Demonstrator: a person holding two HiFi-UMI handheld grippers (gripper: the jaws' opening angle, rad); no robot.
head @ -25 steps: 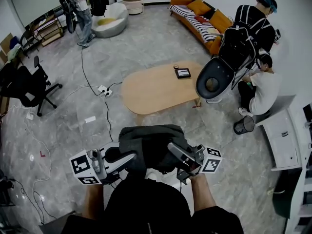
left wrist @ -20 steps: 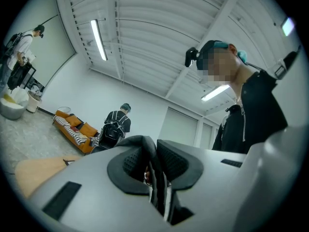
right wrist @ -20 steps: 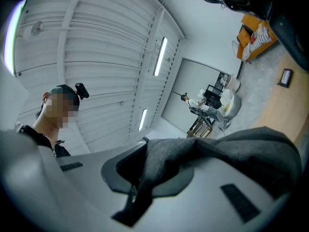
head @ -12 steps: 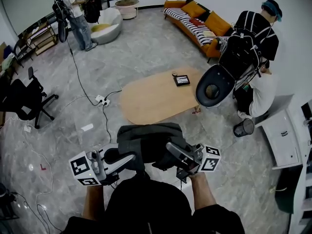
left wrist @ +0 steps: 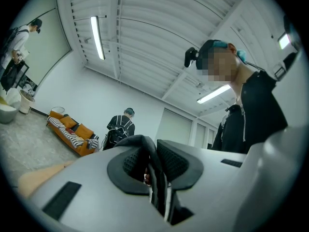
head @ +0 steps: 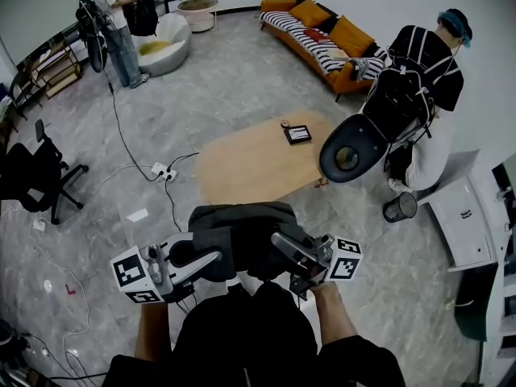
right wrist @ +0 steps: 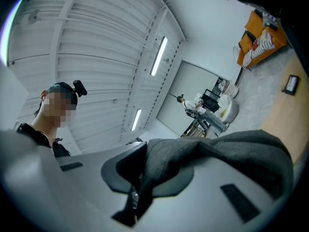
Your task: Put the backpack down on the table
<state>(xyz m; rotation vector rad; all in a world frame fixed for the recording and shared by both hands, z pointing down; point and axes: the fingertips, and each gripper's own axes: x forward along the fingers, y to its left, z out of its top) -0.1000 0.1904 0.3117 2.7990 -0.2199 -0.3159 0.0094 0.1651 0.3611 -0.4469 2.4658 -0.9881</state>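
2 grippers carry the grey backpack point(head: 242, 230): left gripper point(head: 214, 258) clamps its strap point(left wrist: 153, 166), right gripper point(head: 279, 240) pinches its fabric. Wooden table point(head: 242, 168) lies ahead, well apart, floor point(head: 181, 216) between.

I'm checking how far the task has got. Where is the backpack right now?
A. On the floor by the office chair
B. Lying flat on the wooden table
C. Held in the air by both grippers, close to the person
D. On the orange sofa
C: the backpack is clamped between the left gripper and the right gripper near the person's body, and the table is ahead of it.
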